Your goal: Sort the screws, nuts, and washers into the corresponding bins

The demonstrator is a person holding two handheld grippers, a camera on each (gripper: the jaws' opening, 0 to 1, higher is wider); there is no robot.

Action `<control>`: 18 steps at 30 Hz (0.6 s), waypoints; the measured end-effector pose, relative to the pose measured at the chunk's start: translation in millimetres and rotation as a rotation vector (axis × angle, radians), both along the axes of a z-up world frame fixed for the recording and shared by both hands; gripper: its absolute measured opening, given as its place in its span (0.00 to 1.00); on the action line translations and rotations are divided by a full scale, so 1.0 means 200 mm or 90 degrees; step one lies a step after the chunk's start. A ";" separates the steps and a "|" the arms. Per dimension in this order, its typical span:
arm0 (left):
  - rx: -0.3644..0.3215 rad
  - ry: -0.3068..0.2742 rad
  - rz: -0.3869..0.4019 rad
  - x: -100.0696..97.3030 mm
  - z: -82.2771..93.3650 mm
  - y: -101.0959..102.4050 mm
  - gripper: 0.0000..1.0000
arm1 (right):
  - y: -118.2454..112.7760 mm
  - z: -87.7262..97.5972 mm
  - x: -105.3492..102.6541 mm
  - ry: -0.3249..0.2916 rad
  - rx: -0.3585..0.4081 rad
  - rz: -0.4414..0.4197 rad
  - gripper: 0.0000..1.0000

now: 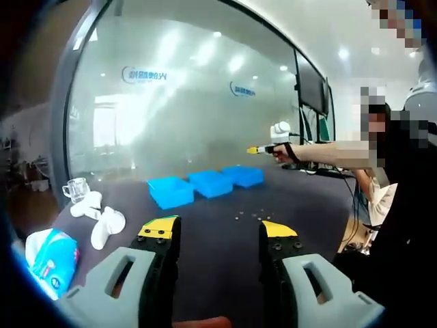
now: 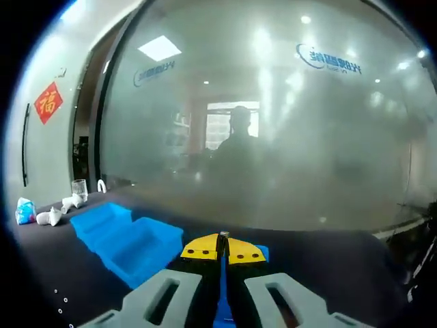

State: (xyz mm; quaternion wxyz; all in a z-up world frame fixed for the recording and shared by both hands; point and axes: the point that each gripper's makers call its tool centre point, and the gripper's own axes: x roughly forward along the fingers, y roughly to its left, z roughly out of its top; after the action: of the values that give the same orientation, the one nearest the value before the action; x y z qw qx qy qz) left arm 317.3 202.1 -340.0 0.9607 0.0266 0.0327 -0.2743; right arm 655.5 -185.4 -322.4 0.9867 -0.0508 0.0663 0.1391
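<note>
Left gripper [image 1: 220,236] is spread wide over the near desk [image 1: 218,273] edge, holding nothing; right gripper [image 2: 222,249] is pinched closed, empty. Looks barely started: small hardware [image 1: 254,216] sits loose mid-desk. Further back, the three blue bins [image 1: 205,184] look empty.

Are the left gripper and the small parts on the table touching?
Apart. The left gripper view shows the left gripper open, with bare dark table between its jaws and the small parts farther off.
</note>
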 end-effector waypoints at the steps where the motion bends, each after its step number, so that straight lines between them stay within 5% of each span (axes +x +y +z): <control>1: 0.000 0.000 0.000 0.00 0.00 0.00 0.45 | 0.00 -0.01 0.00 0.001 -0.001 0.001 0.00; 10: 0.000 0.000 0.003 0.00 0.00 0.01 0.45 | -0.01 -0.03 0.02 0.000 -0.013 -0.020 0.02; 15: -0.001 0.003 0.004 0.00 -0.01 0.01 0.45 | -0.01 -0.01 0.02 -0.027 -0.044 -0.011 0.41; 18: -0.003 0.003 0.002 0.00 -0.02 0.00 0.45 | -0.01 0.00 0.01 -0.032 -0.047 -0.006 0.47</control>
State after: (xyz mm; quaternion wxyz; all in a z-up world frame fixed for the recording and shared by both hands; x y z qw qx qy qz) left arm 316.8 203.0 -343.6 0.9611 0.0237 0.0348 -0.2730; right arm 657.9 -187.4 -322.8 0.9862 -0.0904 0.0466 0.1308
